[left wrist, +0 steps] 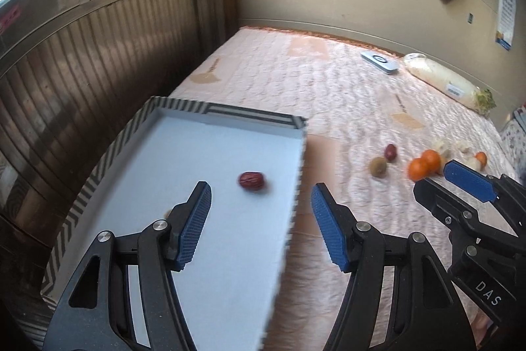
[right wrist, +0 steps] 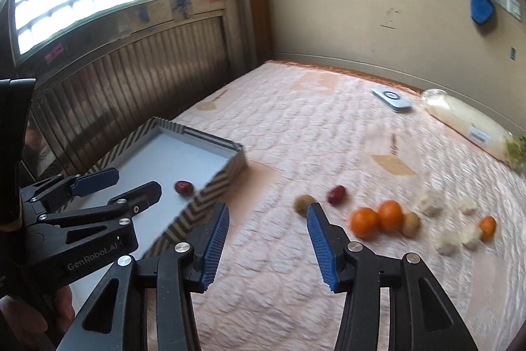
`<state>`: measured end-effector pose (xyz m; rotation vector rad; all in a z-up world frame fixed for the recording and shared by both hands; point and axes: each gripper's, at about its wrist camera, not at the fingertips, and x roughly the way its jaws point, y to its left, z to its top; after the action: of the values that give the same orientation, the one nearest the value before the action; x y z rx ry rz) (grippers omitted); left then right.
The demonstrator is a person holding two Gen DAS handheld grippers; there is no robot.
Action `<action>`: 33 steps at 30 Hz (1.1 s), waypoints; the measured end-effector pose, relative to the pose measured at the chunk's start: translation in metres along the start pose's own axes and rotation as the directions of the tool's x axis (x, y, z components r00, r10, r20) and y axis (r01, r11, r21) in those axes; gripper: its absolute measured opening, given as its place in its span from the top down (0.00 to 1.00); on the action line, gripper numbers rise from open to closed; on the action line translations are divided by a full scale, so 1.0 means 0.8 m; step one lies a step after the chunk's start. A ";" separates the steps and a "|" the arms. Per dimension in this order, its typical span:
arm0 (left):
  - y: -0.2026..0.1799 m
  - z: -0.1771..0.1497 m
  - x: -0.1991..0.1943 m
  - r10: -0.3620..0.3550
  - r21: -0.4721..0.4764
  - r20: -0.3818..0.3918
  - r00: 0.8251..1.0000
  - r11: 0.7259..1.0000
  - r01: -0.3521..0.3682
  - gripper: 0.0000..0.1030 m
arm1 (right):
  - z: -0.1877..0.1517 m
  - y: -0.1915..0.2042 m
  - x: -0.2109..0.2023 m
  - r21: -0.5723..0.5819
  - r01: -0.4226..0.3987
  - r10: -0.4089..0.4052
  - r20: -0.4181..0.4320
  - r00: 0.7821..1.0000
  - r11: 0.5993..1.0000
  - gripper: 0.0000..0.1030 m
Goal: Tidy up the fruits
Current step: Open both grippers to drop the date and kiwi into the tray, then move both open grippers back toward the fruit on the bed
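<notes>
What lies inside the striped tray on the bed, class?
Inside the striped tray one red date lies on the pale floor. The left gripper hangs open above the near part and covers some of the floor, so anything beneath it cannot be seen.

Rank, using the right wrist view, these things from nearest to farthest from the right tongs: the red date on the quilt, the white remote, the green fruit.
1. Green fruit, beside the right tongs' right tip.
2. Red date, just beyond.
3. White remote, far back near the wall.
</notes>
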<state>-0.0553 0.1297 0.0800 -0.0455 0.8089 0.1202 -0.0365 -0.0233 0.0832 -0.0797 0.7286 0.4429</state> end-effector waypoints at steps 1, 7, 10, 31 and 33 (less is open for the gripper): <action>-0.009 0.001 0.000 -0.012 0.010 0.002 1.000 1.000 0.012 0.38 | -0.003 -0.008 -0.005 0.009 0.015 -0.015 0.002 1.000 1.000 0.54; -0.055 0.005 -0.005 -0.050 0.059 0.022 0.999 0.997 0.048 0.38 | -0.023 -0.054 -0.034 0.075 0.088 -0.089 0.005 0.996 0.993 0.54; -0.072 0.006 -0.006 -0.060 0.080 0.028 0.998 0.995 0.058 0.38 | -0.032 -0.077 -0.045 0.108 0.114 -0.115 0.005 0.993 0.988 0.54; -0.102 0.034 0.048 -0.153 0.052 -0.089 0.984 0.986 0.158 0.38 | -0.072 -0.164 -0.061 0.214 0.186 -0.181 -0.042 0.983 0.959 0.54; -0.097 0.040 0.060 -0.172 0.028 -0.120 0.978 0.984 0.177 0.38 | -0.073 -0.168 -0.060 0.221 0.188 -0.183 -0.045 0.982 0.957 0.54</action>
<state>0.0102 0.0594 0.0672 -0.0872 0.9208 -0.0653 -0.0484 -0.1755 0.0598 0.0590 0.7829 0.1787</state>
